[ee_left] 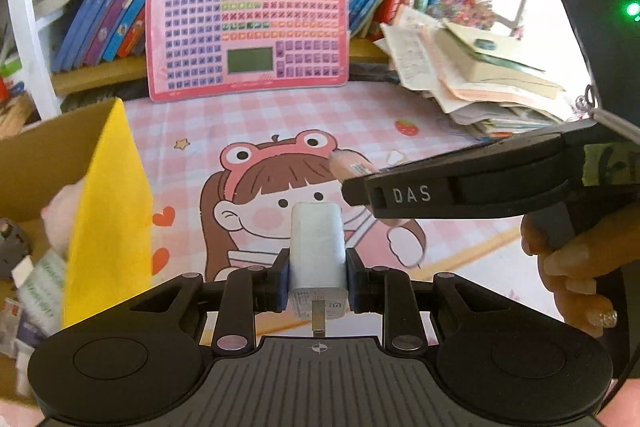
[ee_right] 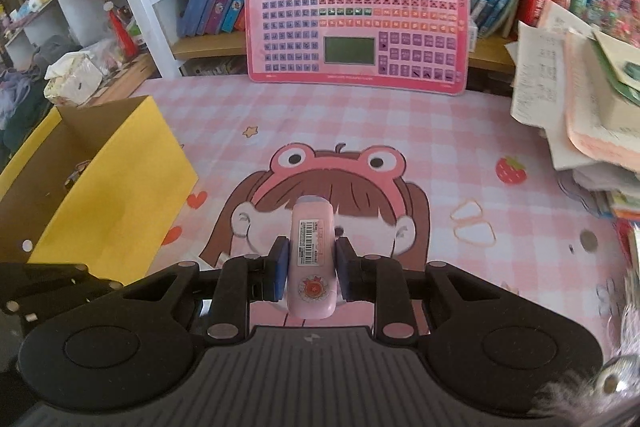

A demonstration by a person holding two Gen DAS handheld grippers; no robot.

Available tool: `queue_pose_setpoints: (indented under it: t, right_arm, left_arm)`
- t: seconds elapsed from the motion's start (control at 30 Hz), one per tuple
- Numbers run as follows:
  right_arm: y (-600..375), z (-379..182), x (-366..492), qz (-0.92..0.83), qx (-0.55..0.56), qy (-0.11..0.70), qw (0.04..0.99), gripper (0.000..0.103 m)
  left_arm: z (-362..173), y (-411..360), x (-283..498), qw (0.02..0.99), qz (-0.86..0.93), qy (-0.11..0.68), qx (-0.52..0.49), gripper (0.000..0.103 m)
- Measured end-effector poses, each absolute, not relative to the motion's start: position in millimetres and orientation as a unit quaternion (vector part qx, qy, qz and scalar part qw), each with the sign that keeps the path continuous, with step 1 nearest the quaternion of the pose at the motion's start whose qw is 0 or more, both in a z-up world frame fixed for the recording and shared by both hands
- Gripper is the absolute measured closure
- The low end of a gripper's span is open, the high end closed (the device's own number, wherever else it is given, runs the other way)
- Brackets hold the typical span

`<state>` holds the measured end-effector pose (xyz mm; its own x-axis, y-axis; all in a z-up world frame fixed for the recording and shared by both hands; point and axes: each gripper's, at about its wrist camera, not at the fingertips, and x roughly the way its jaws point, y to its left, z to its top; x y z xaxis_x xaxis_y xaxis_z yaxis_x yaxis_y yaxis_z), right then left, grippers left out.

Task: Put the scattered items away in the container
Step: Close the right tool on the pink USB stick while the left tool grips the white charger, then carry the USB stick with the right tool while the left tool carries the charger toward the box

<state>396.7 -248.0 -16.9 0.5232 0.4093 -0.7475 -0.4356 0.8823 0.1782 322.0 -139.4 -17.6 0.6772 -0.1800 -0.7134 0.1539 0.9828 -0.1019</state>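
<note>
Item: left tool, clenched on a white charger, gripped across its short width; long axis runs straight ahead along the fingers, metal prongs toward the camera. Item: right tool, clenched on a pink eraser-like case with barcode label, long axis likewise pointing ahead, away from the camera. Both loads are carried above the tabletop, over the cartoon mat. Container: yellow box, cardboard-brown inside, open at the top, standing at the left of the tabletop. In the left view its yellow wall sits just beside the left tool, with packets and a pink soft thing visible inside. In the right view the box lies further left, and the left tool's black arm lies between them. Judgement: left tool is nearer the box; each load must travel leftward and clear the yellow wall before release.
</note>
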Motion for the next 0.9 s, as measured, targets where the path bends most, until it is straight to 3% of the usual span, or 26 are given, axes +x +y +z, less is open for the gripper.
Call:
queue_pose_setpoints:
  t: [0.9]
  right_arm:
    - [-194.8,1.1,196.6,0.189,0.016,0.437,0.879,0.080]
  left_arm:
    - [-4.8,-5.1,140.9,0.907,-0.128,0.394,-0.071,0.078]
